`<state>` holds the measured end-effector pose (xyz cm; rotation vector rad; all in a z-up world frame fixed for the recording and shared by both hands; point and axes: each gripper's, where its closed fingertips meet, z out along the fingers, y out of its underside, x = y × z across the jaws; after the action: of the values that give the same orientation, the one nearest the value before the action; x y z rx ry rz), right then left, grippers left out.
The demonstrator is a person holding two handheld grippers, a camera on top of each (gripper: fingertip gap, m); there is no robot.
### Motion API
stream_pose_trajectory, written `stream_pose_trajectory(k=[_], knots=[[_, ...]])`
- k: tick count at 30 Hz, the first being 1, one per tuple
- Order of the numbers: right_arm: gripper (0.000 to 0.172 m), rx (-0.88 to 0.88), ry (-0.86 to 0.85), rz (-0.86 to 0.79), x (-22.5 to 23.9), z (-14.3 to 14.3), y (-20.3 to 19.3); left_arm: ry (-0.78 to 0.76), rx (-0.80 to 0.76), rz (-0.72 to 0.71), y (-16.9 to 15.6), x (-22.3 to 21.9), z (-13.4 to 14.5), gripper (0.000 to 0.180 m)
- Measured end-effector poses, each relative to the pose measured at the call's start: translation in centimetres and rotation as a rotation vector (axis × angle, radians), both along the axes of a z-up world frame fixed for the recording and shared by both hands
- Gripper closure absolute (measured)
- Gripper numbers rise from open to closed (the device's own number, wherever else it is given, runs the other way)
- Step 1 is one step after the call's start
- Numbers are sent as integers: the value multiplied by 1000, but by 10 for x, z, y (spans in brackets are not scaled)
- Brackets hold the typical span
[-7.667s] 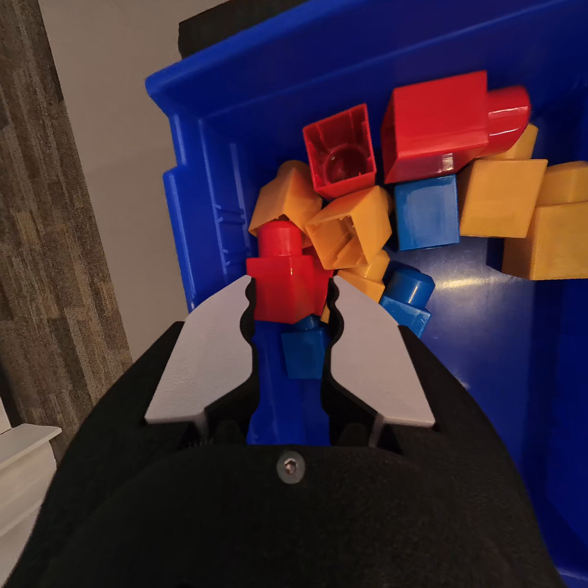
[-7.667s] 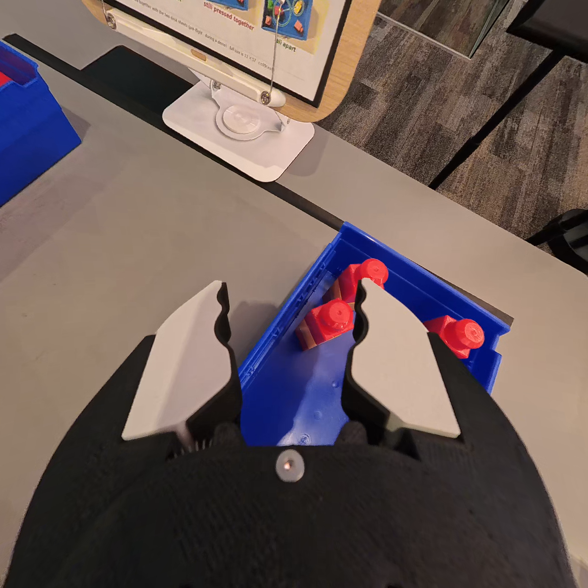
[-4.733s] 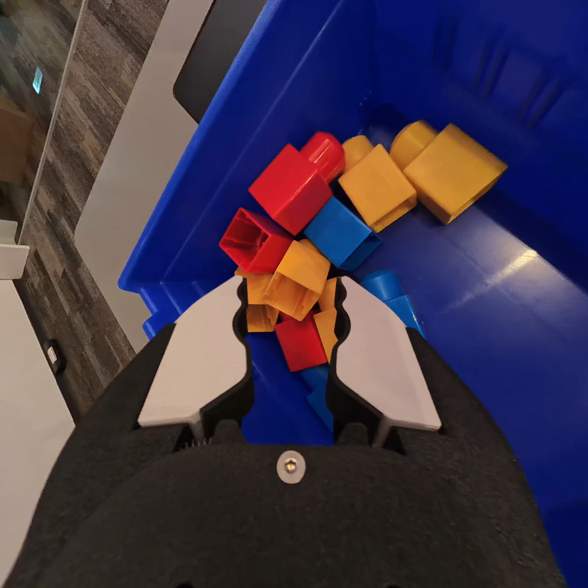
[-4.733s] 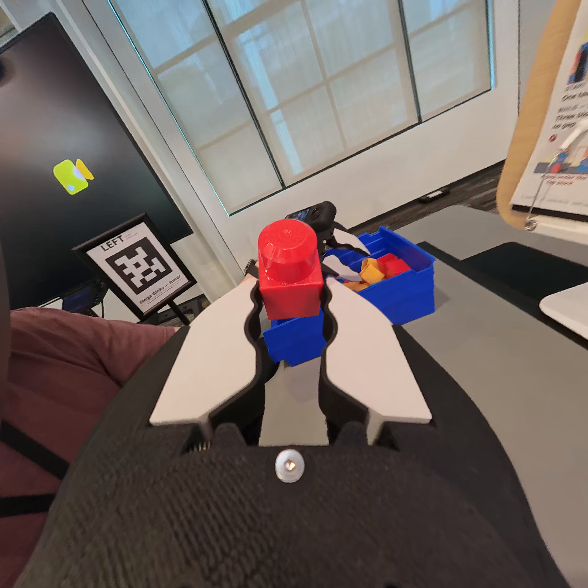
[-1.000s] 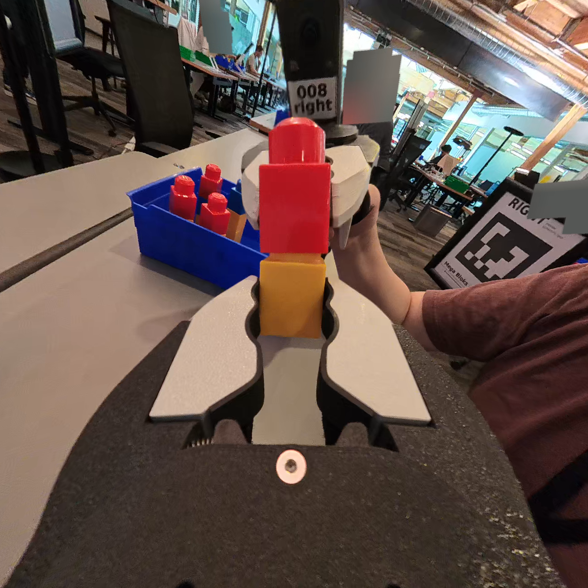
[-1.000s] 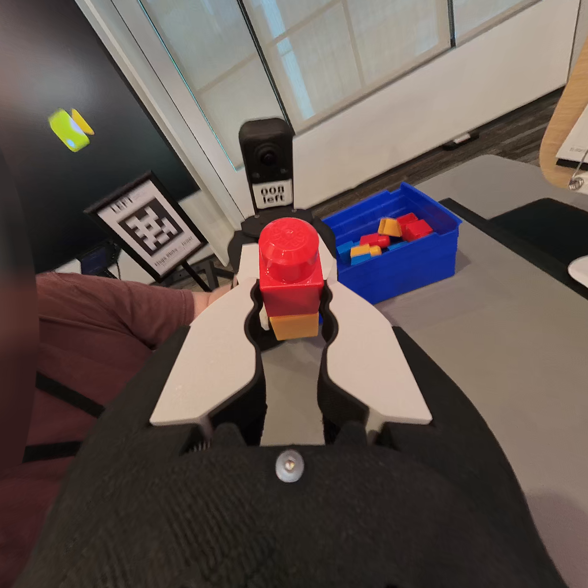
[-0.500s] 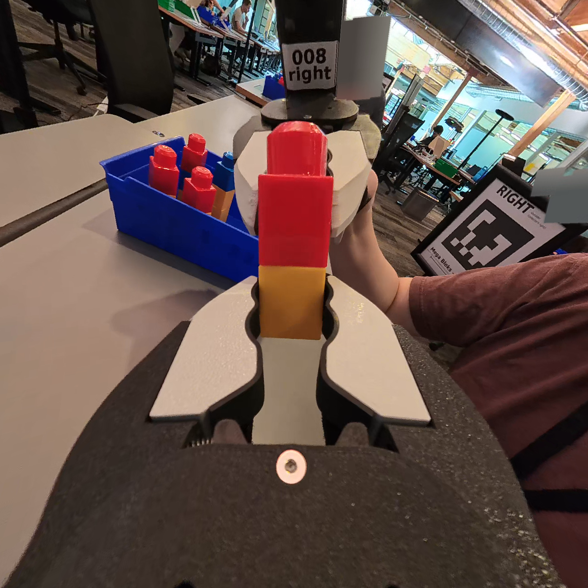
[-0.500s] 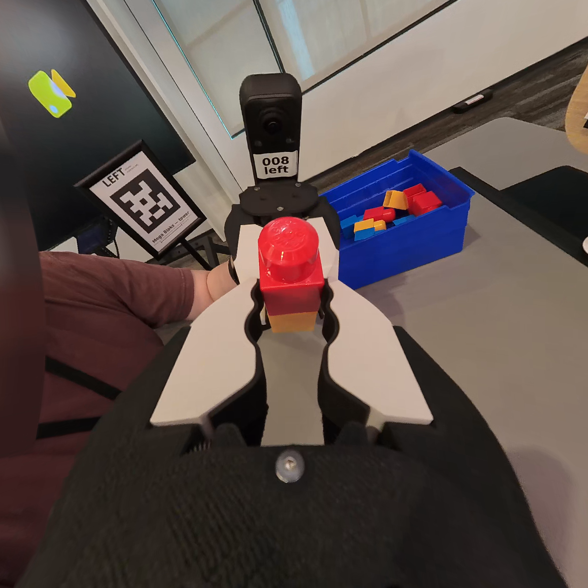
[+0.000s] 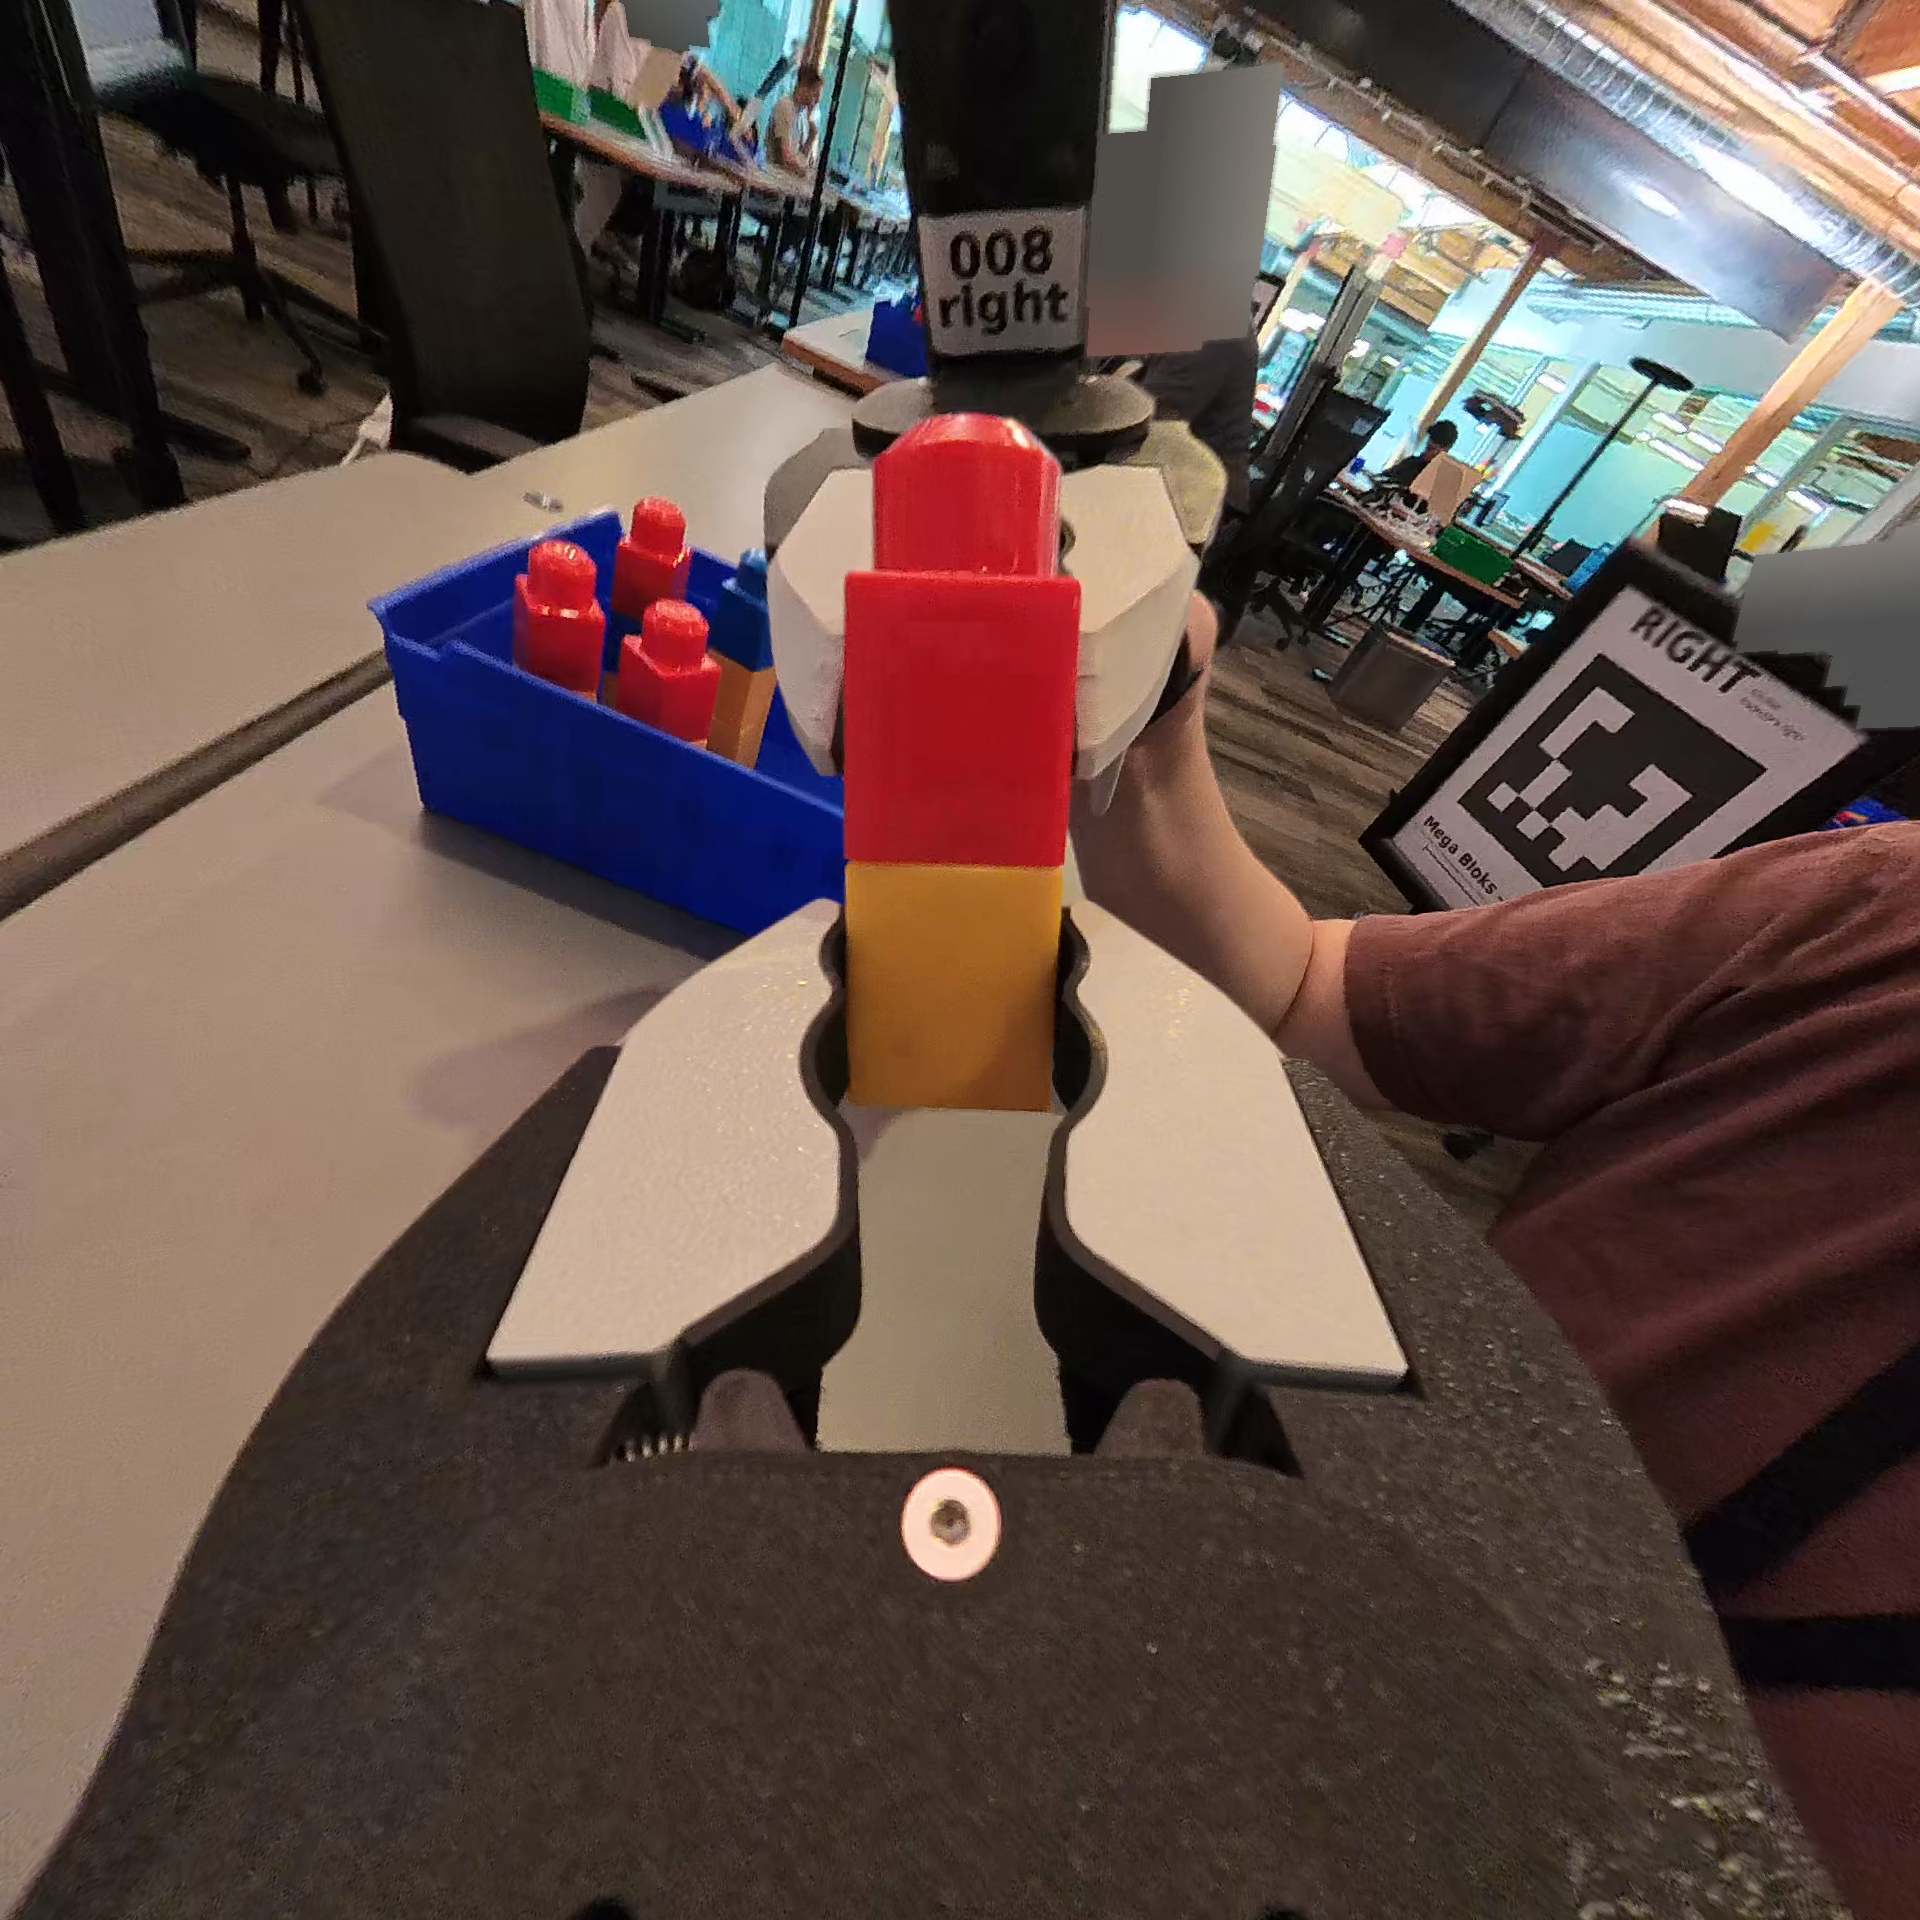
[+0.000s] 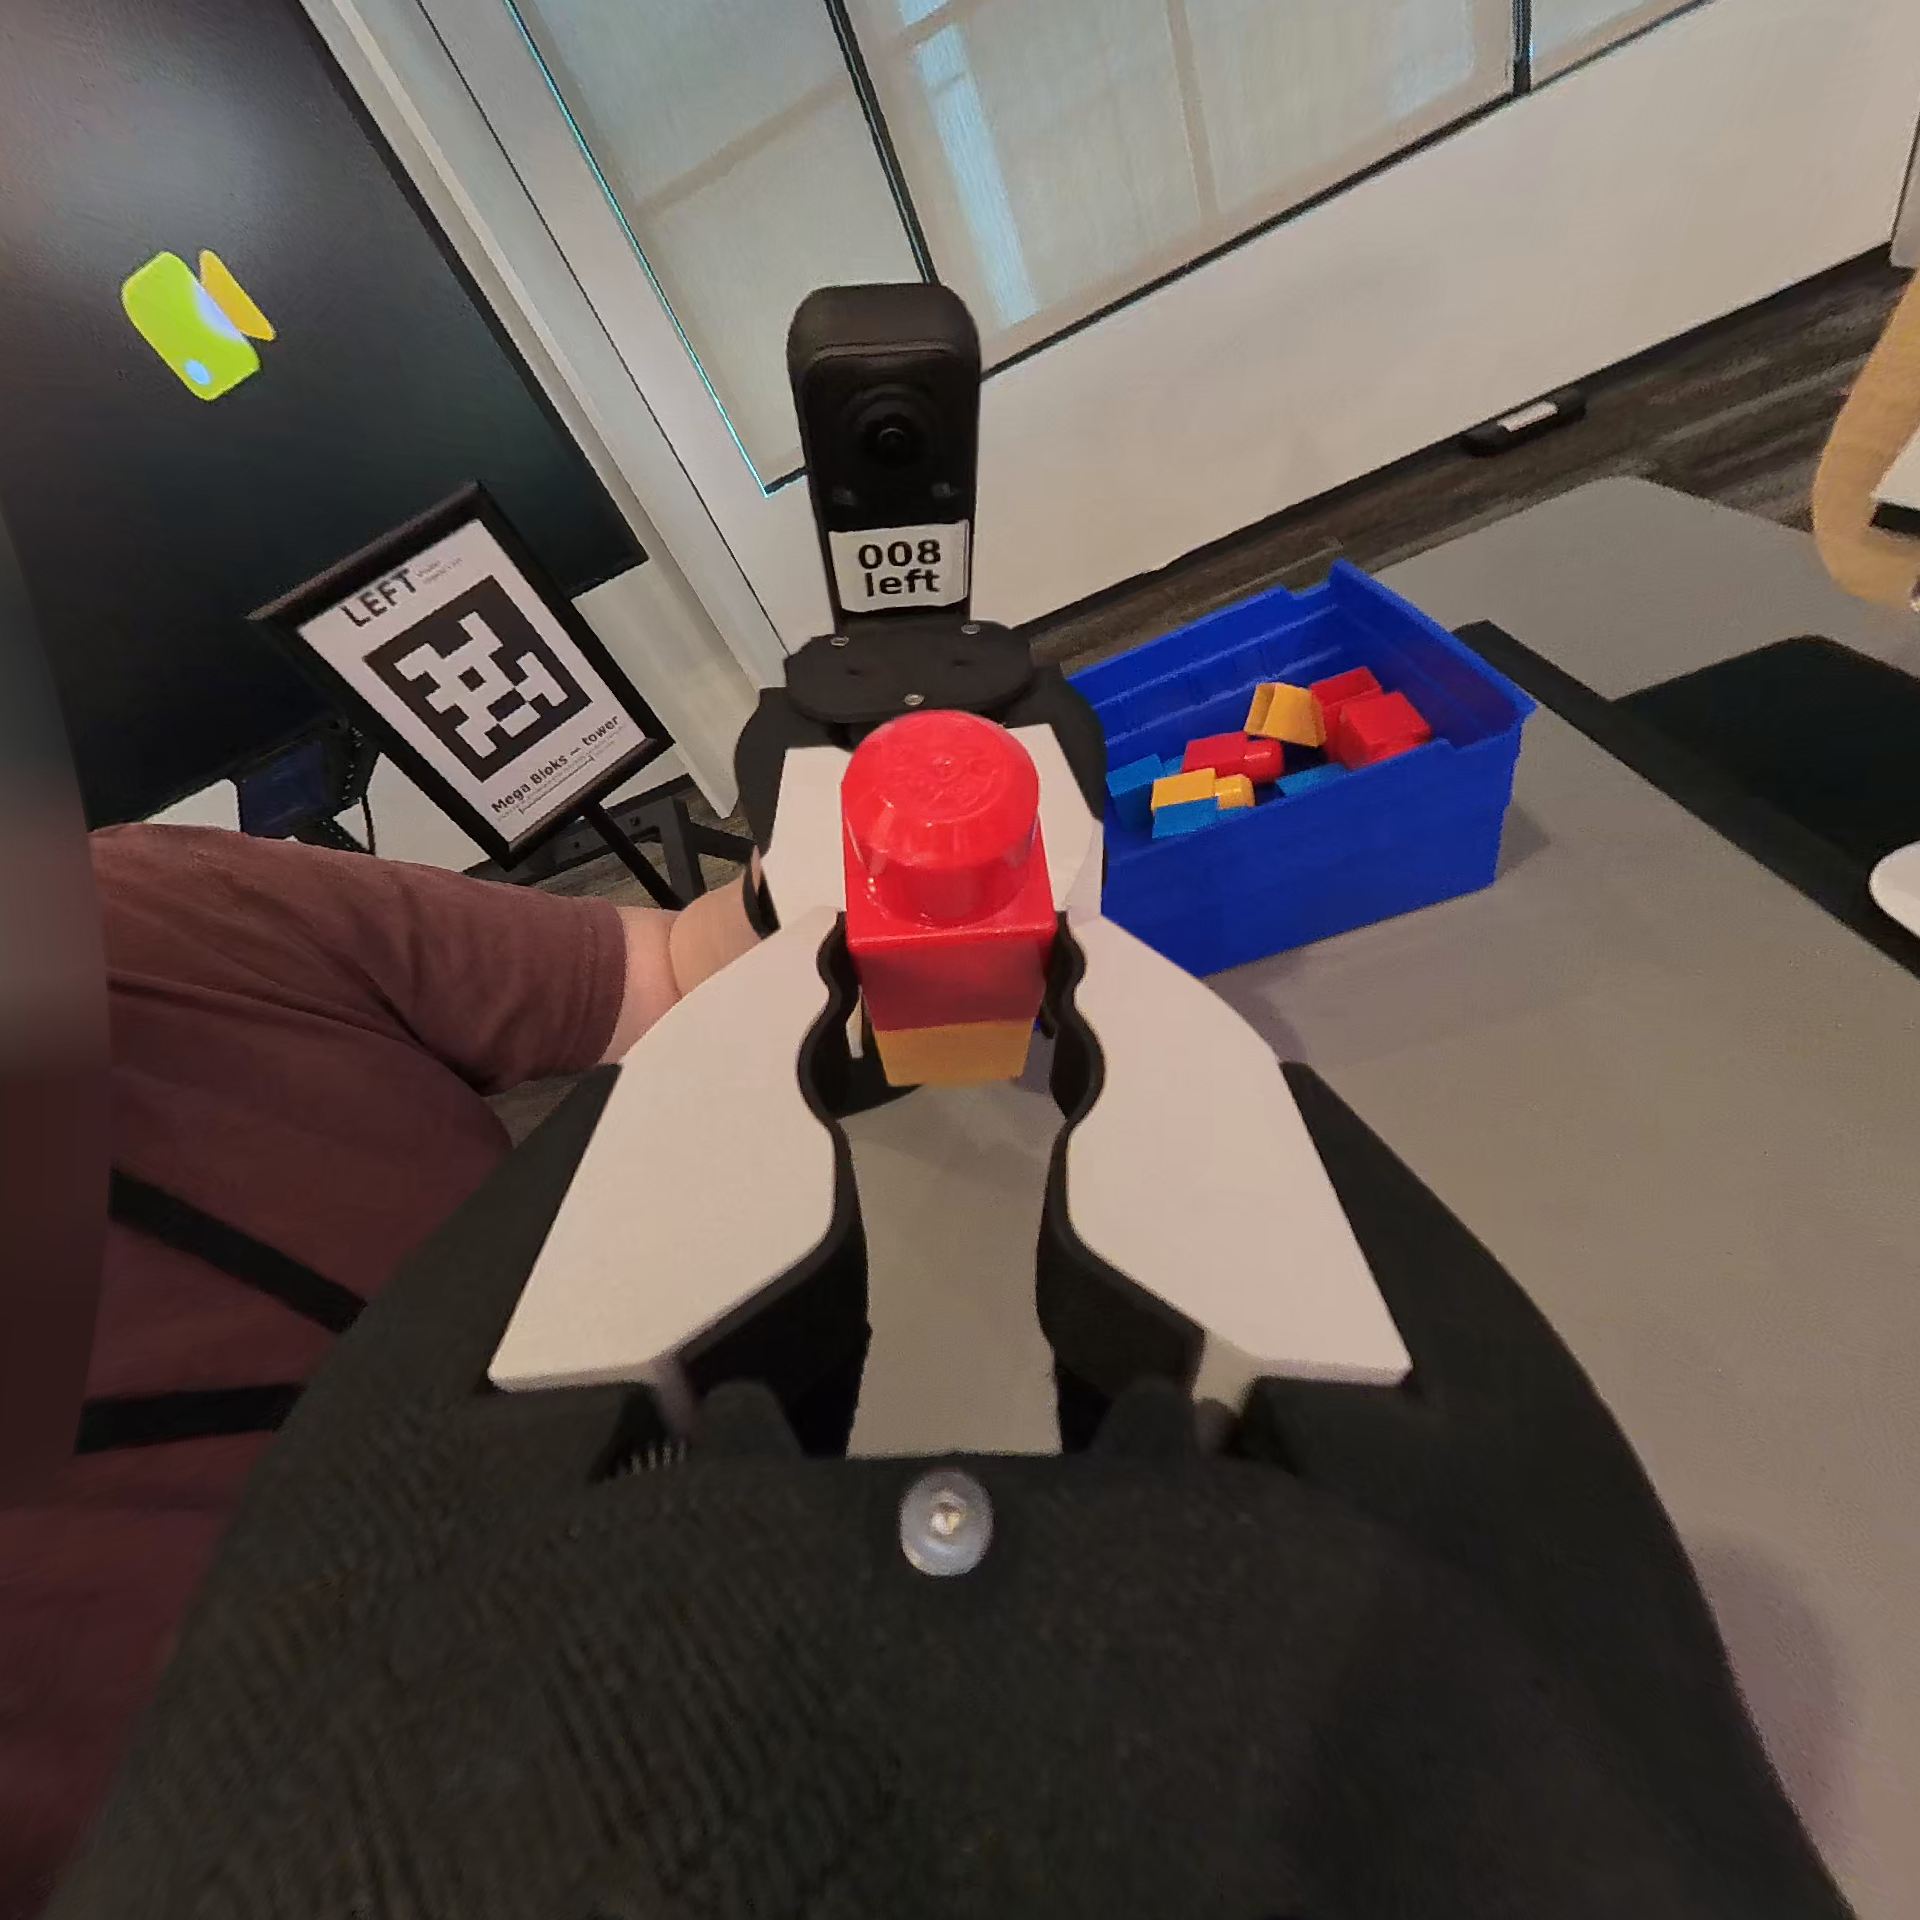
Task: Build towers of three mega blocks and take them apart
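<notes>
Grey tabletop (image 9: 208, 1039) fills the lower left of the left wrist view, with an open office of desks and chairs behind it. At the centre of that frame the left gripper (image 9: 951, 997) is clamped on a yellow block (image 9: 951, 987), both pads pressed flat to its sides. A red block (image 9: 958, 717) sits stacked directly on top of the yellow one, seams flush, its round stud pointing up. The right gripper (image 9: 961, 665), held by a hand (image 9: 1174, 831) reaching in from the right, closes around that red block from behind, its pale fingers (image 9: 816, 623) showing on either side.

From the right wrist view the same pair stands at frame centre: the right gripper's pads (image 10: 821, 987) press on the red block, the yellow one pokes out just below, and the left gripper faces it from behind, under a black camera (image 10: 883, 416).

Left of centre in the left wrist view, a blue bin (image 9: 582, 748) holds upright stacks (image 9: 644, 644) of red, blue and orange blocks. Another blue bin (image 10: 1320, 842), right of centre in the right wrist view, holds loose blocks (image 10: 1278, 738). Framed marker signs (image 9: 1610, 779) stand off the table's edge.
</notes>
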<state>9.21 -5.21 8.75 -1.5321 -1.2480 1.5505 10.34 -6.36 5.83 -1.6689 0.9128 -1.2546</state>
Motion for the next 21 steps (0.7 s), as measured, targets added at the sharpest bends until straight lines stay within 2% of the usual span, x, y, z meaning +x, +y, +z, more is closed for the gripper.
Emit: stream_pose_trajectory(k=[1, 3, 5, 6, 8, 10, 12, 21], knots=[[136, 21, -5, -4, 4, 4, -1, -11, 11, -10, -3, 0, 5, 143], [136, 104, -4, -81, 24, 20, 3, -14, 36, -11, -6, -5, 14, 114], [136, 197, -1, -208, 63, 43, 9, -4, 83, 27, -4, -17, 24, 115], [136, 250, -34, -312, 88, 48, 17, 15, 116, 74, -1, -25, 28, 114], [136, 350, -163, -630, 150, 48, 46, 51, 178, 158, 5, -40, 37, 109], [136, 323, -320, -884, 212, 28, 70, 69, 220, 205, 5, -52, 46, 109], [136, 211, -365, -972, 245, 3, 83, 66, 247, 225, 3, -60, 54, 109], [136, -76, -427, -1401, 322, -126, 106, 83, 258, 231, -11, -66, 65, 114]])
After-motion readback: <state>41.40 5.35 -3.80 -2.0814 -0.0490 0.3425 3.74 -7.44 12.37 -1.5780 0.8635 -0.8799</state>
